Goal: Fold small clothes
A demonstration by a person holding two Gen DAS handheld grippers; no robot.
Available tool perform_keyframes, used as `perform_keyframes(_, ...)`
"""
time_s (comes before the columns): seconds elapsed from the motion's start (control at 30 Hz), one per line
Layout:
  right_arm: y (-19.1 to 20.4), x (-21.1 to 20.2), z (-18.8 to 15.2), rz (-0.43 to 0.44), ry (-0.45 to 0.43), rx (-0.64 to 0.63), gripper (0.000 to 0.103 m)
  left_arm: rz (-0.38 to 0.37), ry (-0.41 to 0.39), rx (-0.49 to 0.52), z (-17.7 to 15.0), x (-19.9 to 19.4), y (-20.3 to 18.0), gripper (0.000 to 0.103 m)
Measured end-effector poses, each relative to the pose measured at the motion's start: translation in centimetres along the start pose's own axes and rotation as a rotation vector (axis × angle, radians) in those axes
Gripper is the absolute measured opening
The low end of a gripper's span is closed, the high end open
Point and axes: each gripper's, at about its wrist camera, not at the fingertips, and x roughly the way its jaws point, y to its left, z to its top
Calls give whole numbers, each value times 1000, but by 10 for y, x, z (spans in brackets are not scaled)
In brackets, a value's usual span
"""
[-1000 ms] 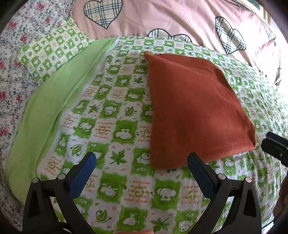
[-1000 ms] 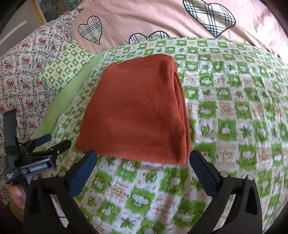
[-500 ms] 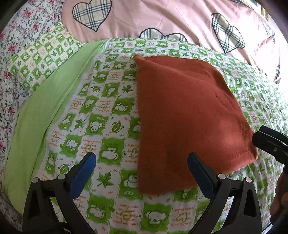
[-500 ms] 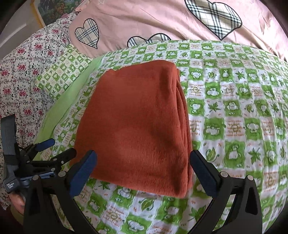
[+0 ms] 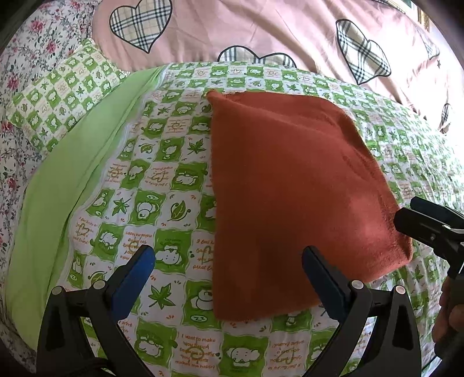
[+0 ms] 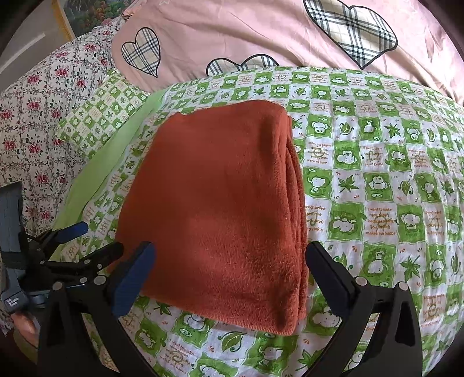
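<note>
Left wrist view: a bed covered by a green-and-white checked quilt (image 5: 162, 185) printed with leaves, small animals and short phrases, among them "I want to make you happy". A folded rust-orange cloth (image 5: 290, 188) lies flat on the quilt toward the middle of the bed, one corner pointing to the head of the bed. A plain lime-green sheet (image 5: 66, 185) borders the quilt on its left edge, and a small pillow (image 5: 63, 98) in the same check pattern lies beyond it on floral bedding (image 5: 26, 55). A pink cover with plaid hearts (image 5: 261, 32) runs across the head of the bed. The left gripper (image 5: 229, 269) hangs over the near corner of the cloth, jaws spread wide and holding nothing.

Right wrist view: the cloth (image 6: 220, 203) shows its stacked folded layers along its right edge. The right gripper (image 6: 229, 269) is poised at the near edge of the cloth, jaws wide apart, one on each side of it, with no grip taken. Bare quilt (image 6: 391, 174) extends to the right of the cloth. At the left edge a tool carries a small white label (image 6: 13, 301) too small to read. A framed picture (image 6: 87, 11) hangs at upper left.
</note>
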Motion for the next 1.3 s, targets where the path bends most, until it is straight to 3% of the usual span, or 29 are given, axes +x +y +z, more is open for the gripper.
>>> perform_keyframes(0.3,-7,13,6,-27,10,-5,102,-20,16,-24,6,11,3,102)
perform_keyframes(1.3,-2,18,9,9,4,-20,102,-17,5,-42,4,5,3,102)
